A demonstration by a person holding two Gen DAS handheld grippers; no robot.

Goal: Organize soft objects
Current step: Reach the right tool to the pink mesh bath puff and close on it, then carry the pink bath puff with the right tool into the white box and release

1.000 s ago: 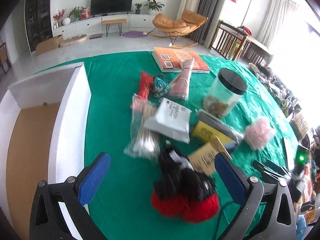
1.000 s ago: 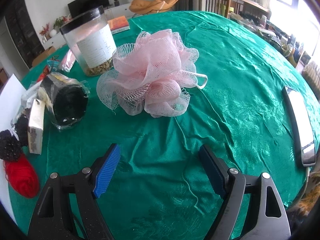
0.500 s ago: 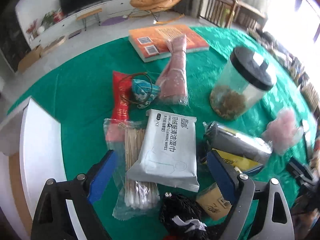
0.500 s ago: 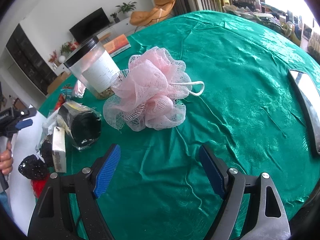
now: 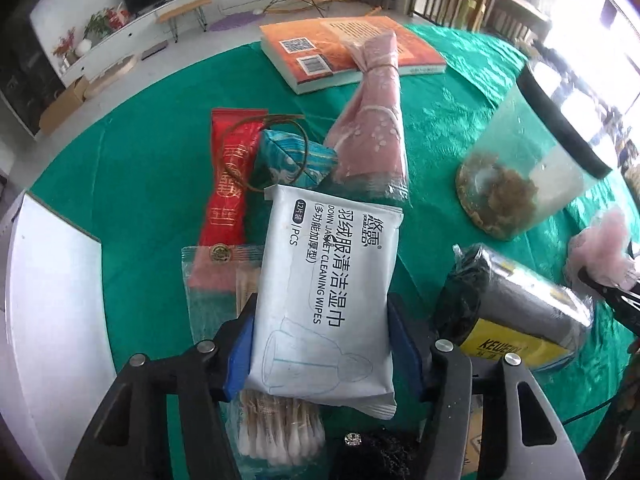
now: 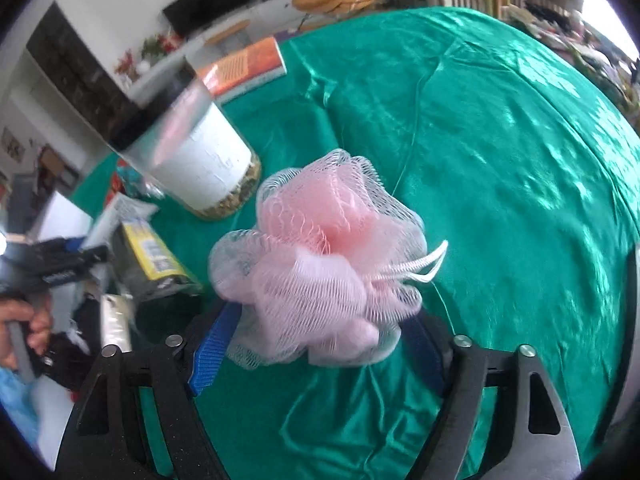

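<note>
pink mesh pouf [image 6: 320,264] sits pinched in right claw [image 6: 316,350].

The tablecloth [image 6: 500,160] is glossy green satin with a woven pattern. The bath puff [image 6: 320,264] is pink open mesh. The wipes pack [image 5: 324,300] is smooth matt white plastic film. At two o'clock from it, the jar [image 5: 528,168] is clear plastic.
</note>
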